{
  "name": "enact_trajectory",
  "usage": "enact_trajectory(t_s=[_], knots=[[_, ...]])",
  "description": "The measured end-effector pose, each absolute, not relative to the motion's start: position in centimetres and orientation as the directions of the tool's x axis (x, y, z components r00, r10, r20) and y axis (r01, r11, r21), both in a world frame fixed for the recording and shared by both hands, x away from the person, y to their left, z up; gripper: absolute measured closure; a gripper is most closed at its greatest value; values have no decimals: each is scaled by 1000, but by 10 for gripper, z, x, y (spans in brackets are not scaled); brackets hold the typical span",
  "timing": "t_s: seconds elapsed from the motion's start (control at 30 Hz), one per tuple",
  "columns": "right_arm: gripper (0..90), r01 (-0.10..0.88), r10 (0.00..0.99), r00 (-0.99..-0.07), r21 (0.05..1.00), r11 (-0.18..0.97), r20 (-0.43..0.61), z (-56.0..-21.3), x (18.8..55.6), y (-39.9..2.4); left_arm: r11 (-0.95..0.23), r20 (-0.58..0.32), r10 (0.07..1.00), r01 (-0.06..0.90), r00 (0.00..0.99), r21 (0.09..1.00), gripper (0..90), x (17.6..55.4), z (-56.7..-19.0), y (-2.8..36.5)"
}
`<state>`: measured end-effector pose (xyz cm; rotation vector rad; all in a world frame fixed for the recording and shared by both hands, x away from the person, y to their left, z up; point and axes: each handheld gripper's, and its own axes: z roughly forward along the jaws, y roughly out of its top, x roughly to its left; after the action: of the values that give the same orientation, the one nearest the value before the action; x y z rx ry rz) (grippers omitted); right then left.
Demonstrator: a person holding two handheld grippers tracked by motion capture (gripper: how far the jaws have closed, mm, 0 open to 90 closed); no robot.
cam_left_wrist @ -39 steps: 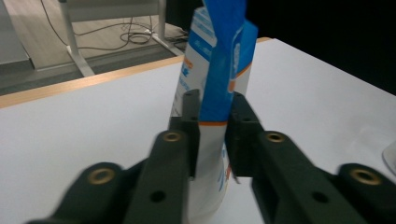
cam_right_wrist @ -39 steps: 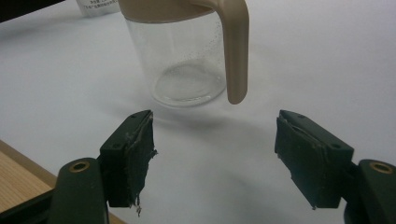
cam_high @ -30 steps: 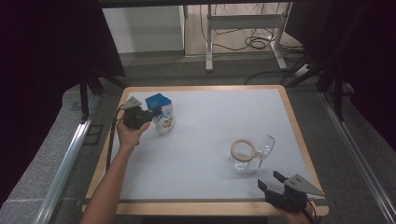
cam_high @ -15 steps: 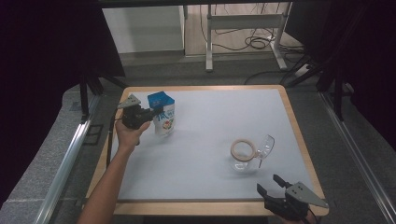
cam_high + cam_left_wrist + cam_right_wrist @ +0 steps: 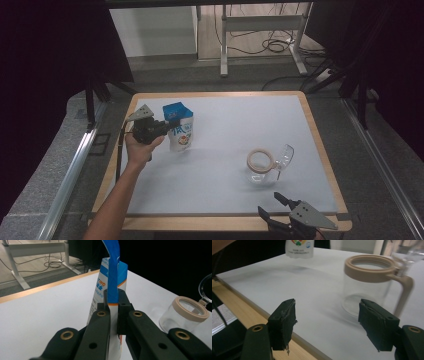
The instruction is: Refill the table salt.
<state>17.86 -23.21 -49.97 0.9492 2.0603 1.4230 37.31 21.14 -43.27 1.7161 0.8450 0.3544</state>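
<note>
A blue-and-white pouch (image 5: 180, 131) stands upright at the left of the white table (image 5: 230, 125). My left gripper (image 5: 169, 126) is shut on its side edge. In the left gripper view the jaws (image 5: 113, 305) pinch the pouch's (image 5: 111, 277) blue seam. A clear glass jar (image 5: 261, 166) with a beige rim and a hinged clear lid (image 5: 284, 156) sits at the front right. My right gripper (image 5: 270, 204) is open at the table's front edge, pointing at the jar (image 5: 369, 282), with nothing between its pads (image 5: 283, 322). The pouch's bottom (image 5: 299, 247) seems slightly off the table.
The table has a wooden frame (image 5: 220, 221). Beyond its far edge are a grey floor, a white desk frame (image 5: 260, 25) and loose cables (image 5: 275, 45). Dark curtains hang at both sides.
My left hand has shifted slightly toward the front and right with the pouch, which looks a little higher. My right gripper has drawn back toward the front edge, away from the jar.
</note>
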Motion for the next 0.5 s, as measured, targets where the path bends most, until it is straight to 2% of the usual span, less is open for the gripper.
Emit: enact_trajectory(t_s=[0.2, 0.5], knots=[[314, 285, 726, -687, 930, 232, 29, -499, 184, -214, -105, -191, 675, 350, 713, 931, 900, 366, -429, 206], [315, 235, 679, -733, 927, 291, -27, -496, 191, -170, -117, -197, 644, 350, 739, 929, 900, 350, -422, 197]])
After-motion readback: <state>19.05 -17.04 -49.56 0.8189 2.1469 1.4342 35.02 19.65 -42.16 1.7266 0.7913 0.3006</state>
